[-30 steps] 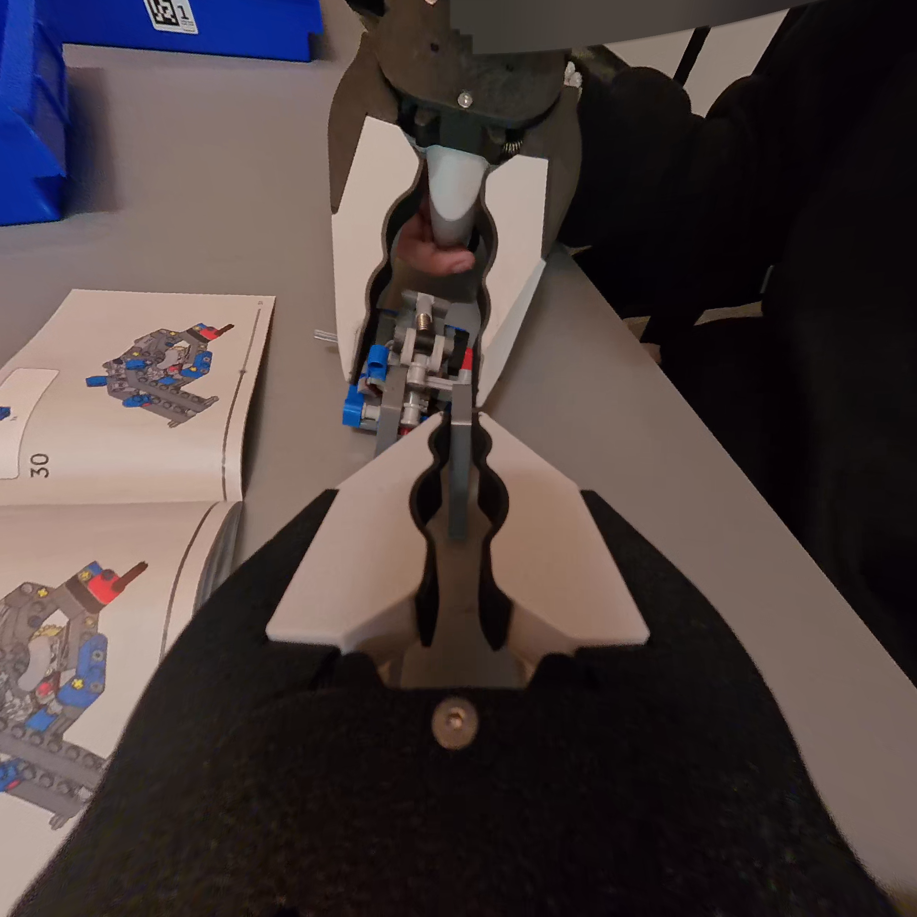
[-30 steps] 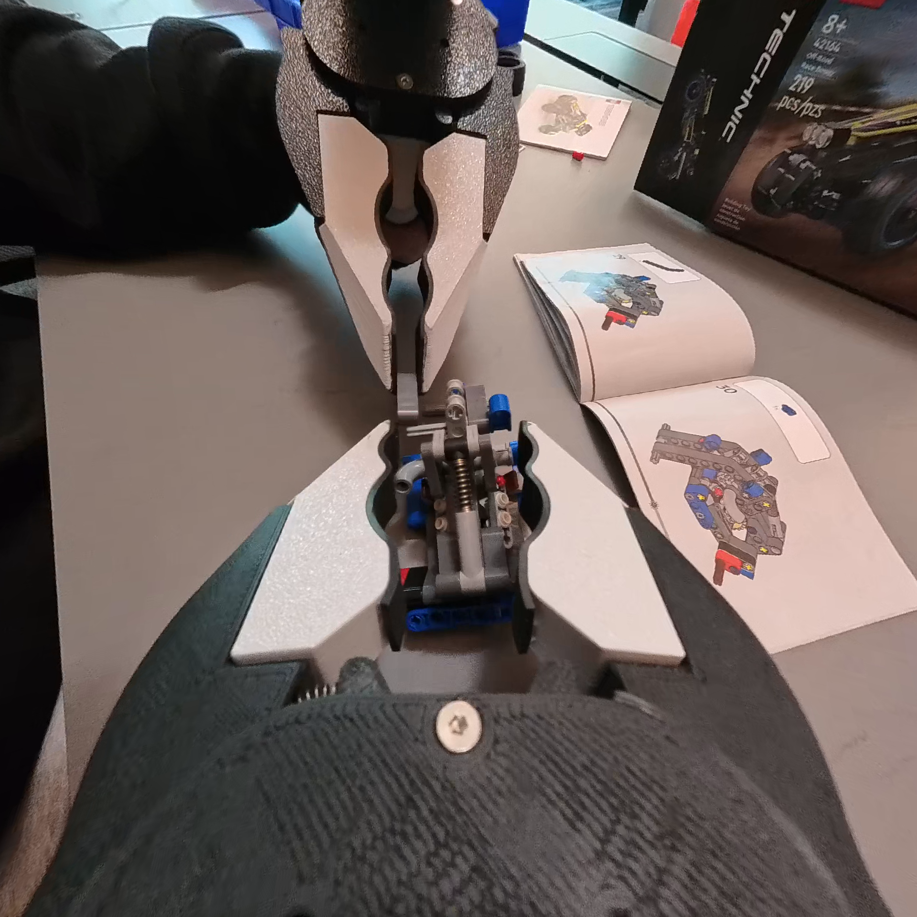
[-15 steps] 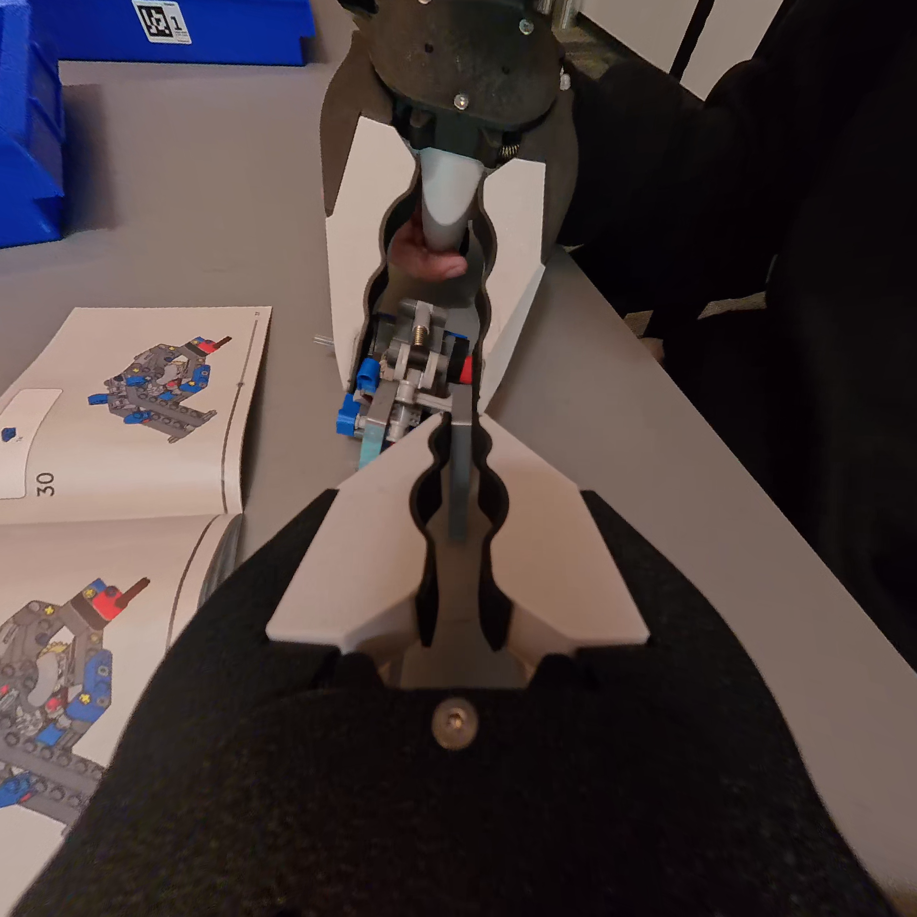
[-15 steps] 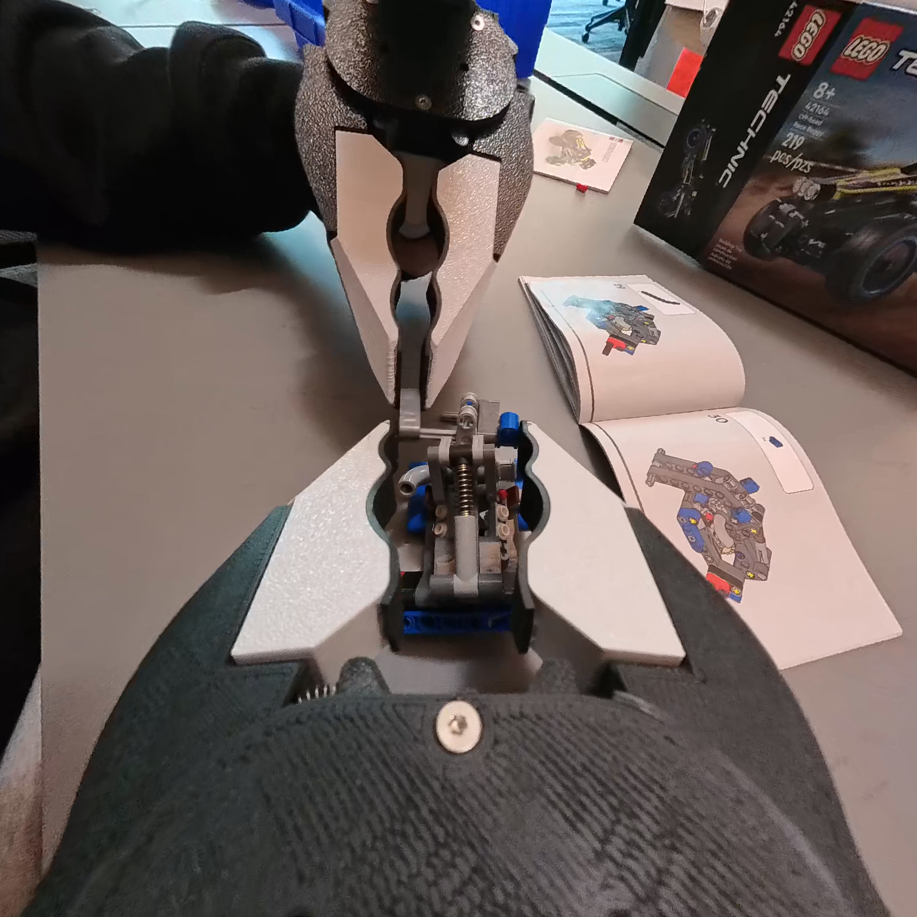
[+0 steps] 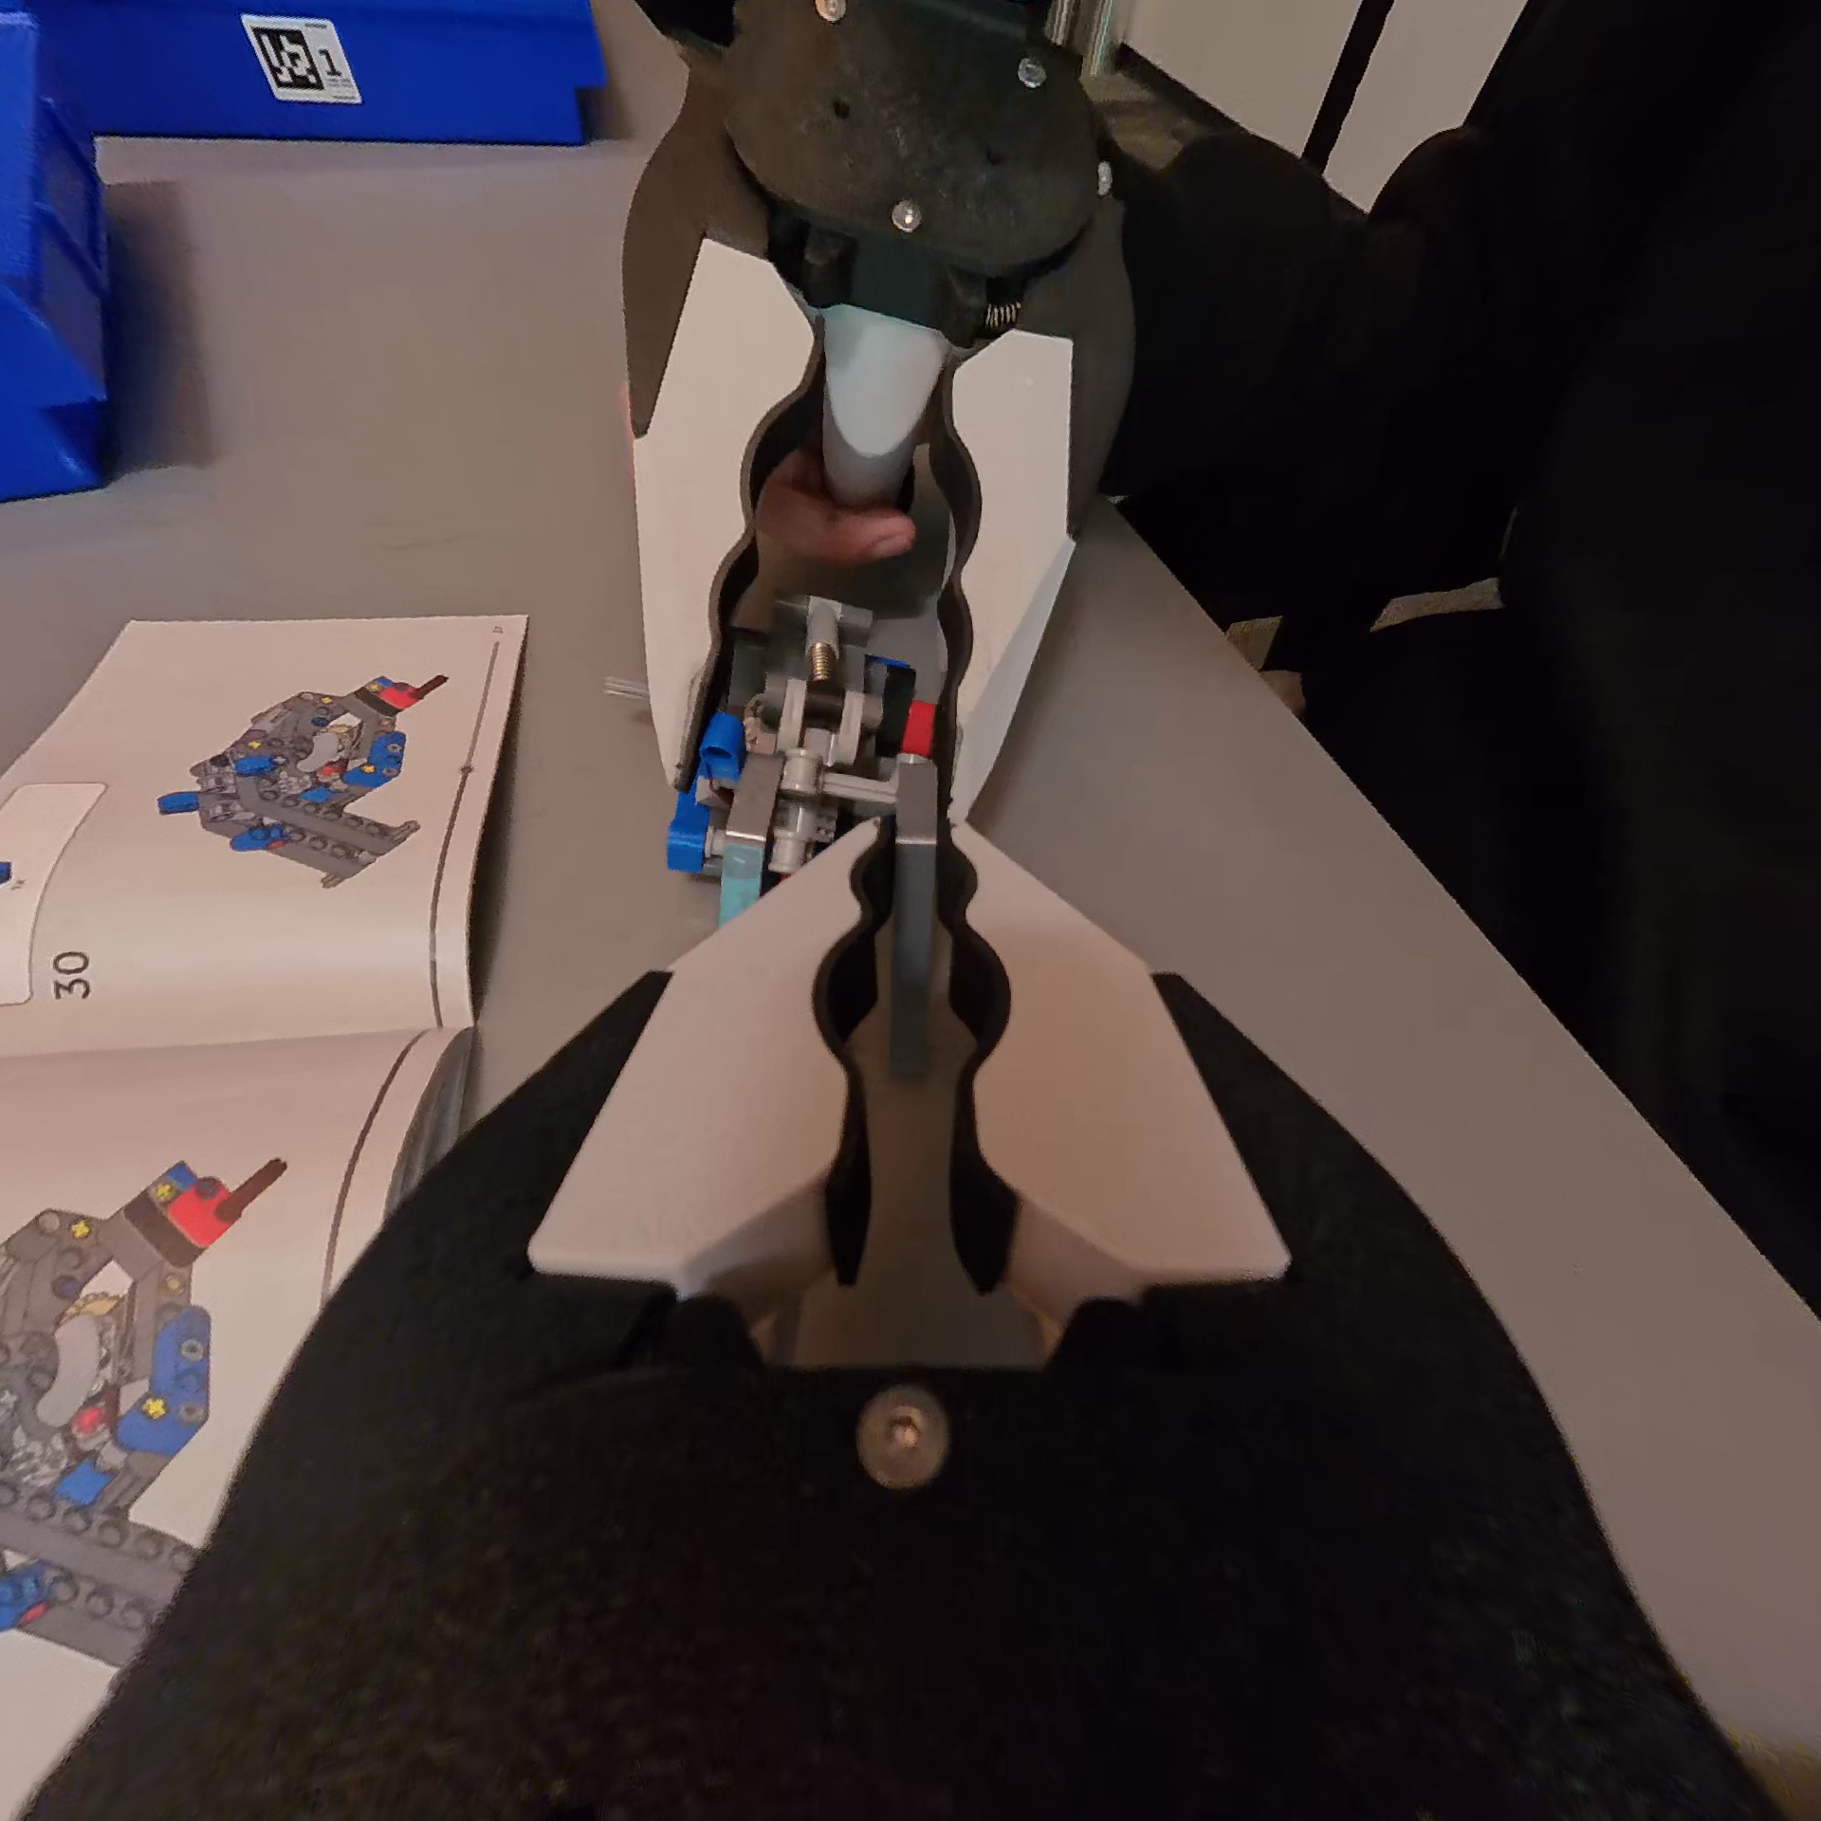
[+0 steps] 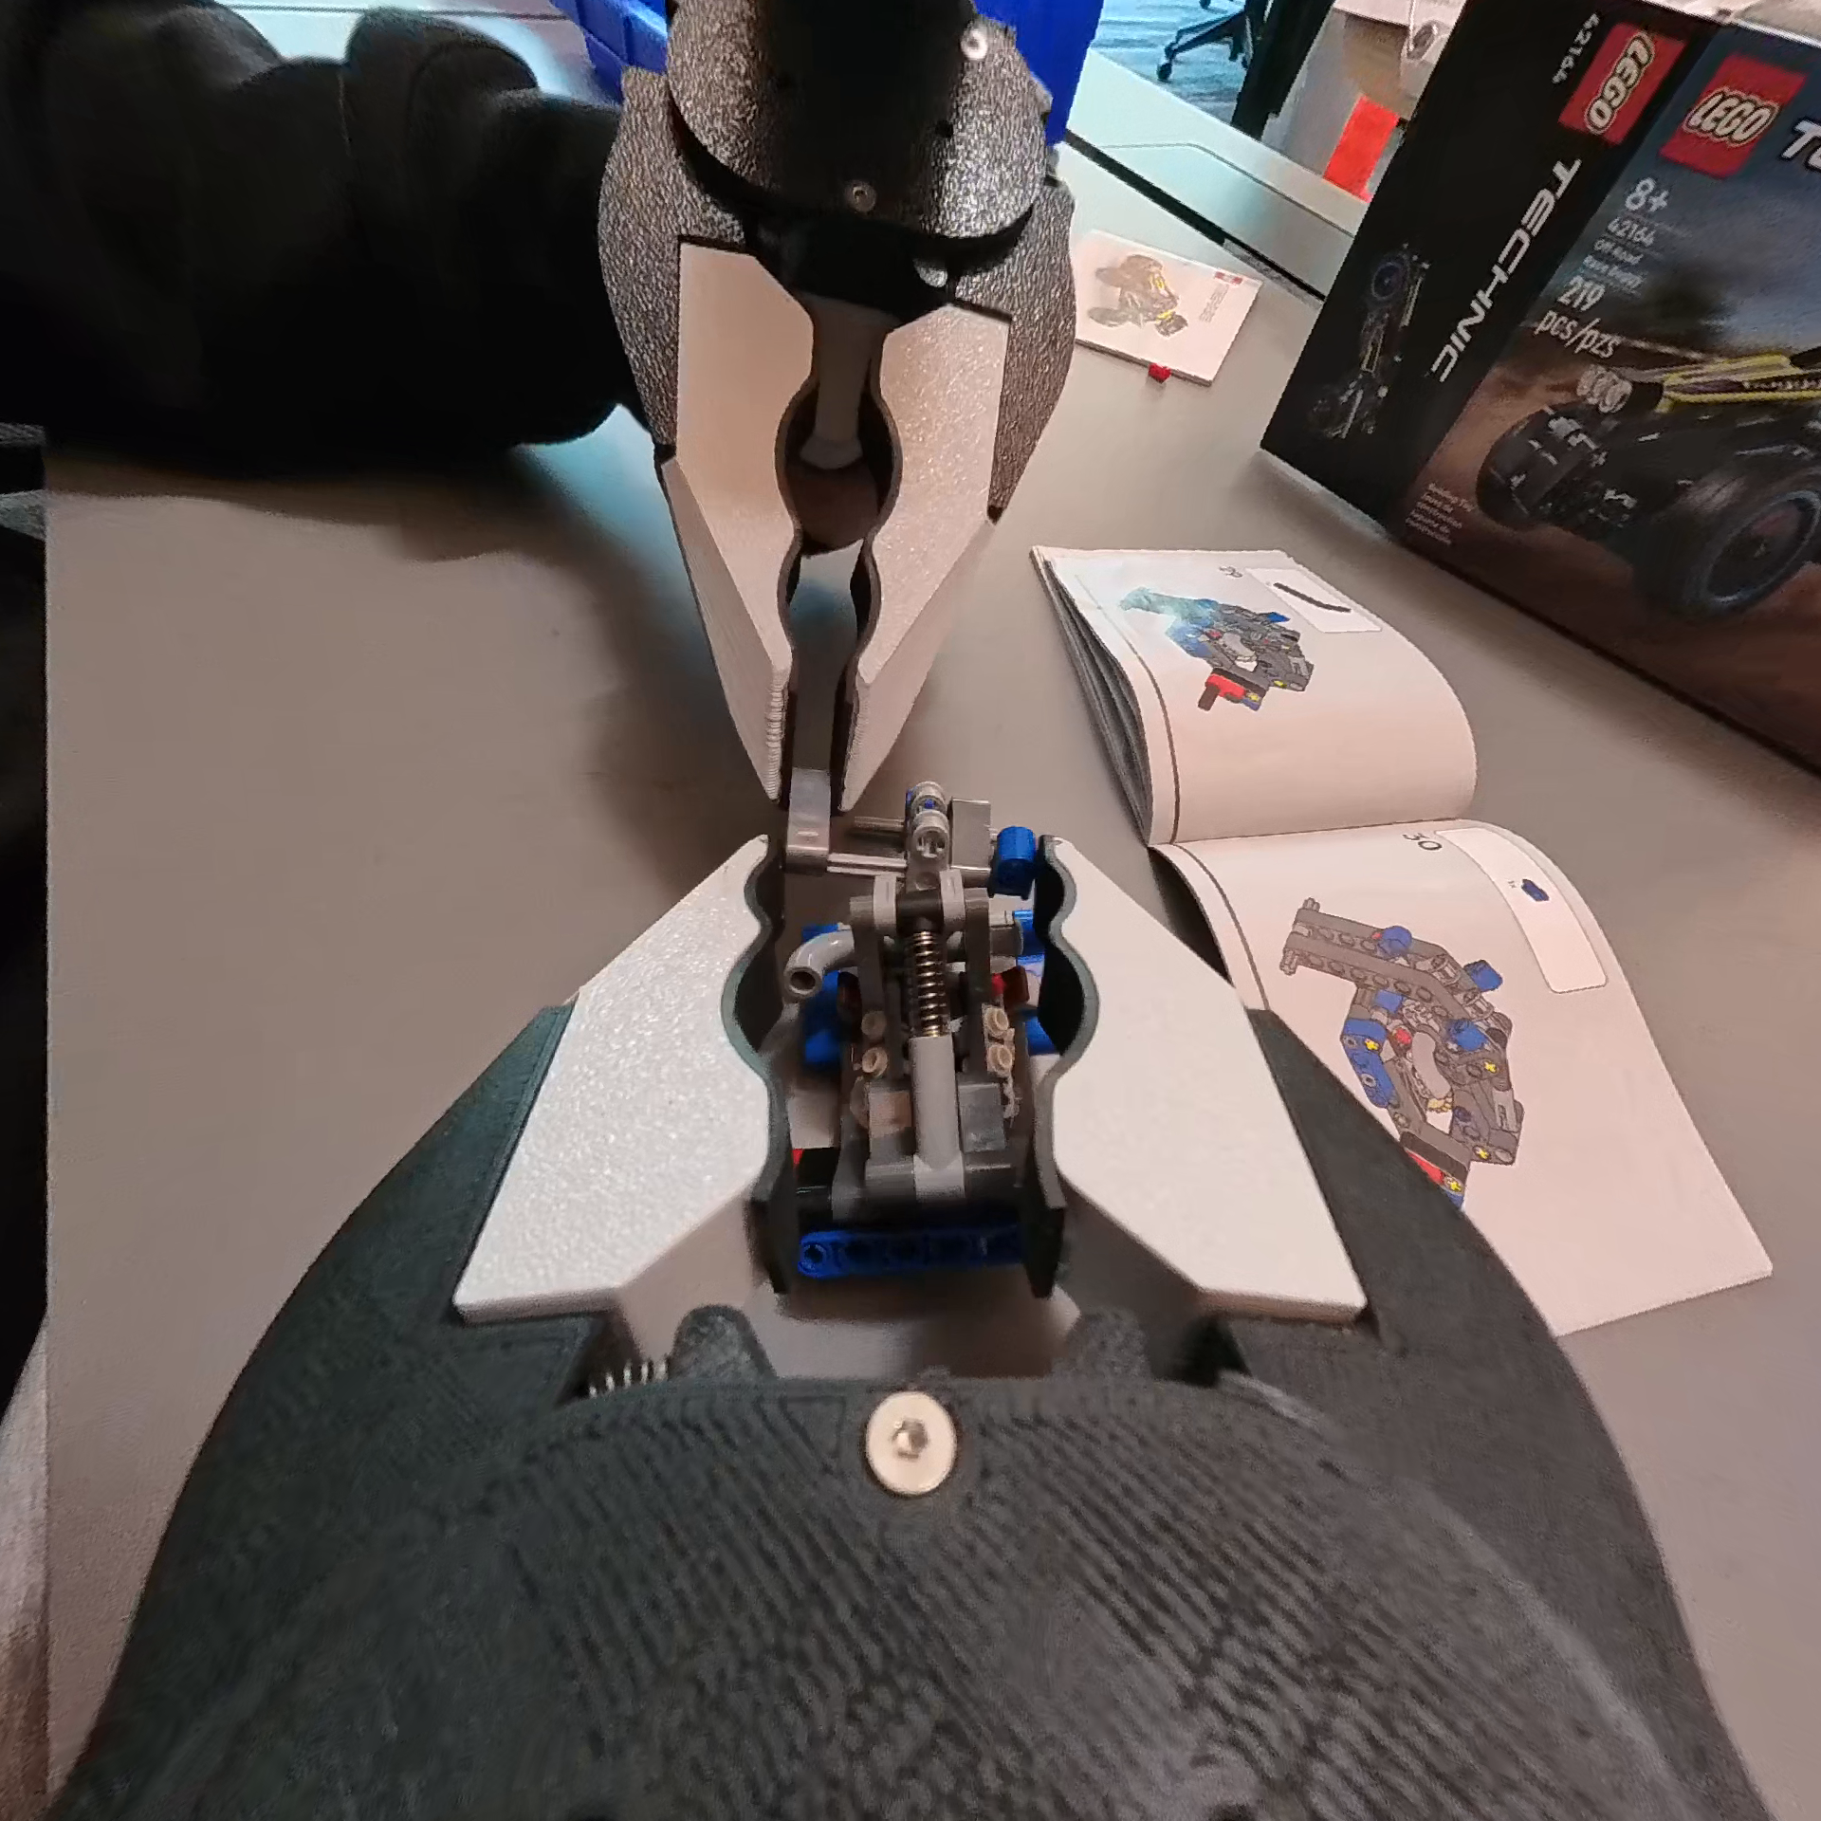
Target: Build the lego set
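Grey table [image 6: 345, 887], distant office chair [image 6: 1197, 30]

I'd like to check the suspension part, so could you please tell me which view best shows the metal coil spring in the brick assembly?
The right wrist view: the metal coil spring faces the camera unobstructed. The left wrist view shows only its threaded-looking tip.

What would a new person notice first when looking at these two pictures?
First, the two grippers meeting nose to nose at the centre: the right gripper clamps a grey and blue brick assembly with a spring, and the left gripper pinches a thin grey beam against its front. Beside them on the grey table lies an open instruction booklet.
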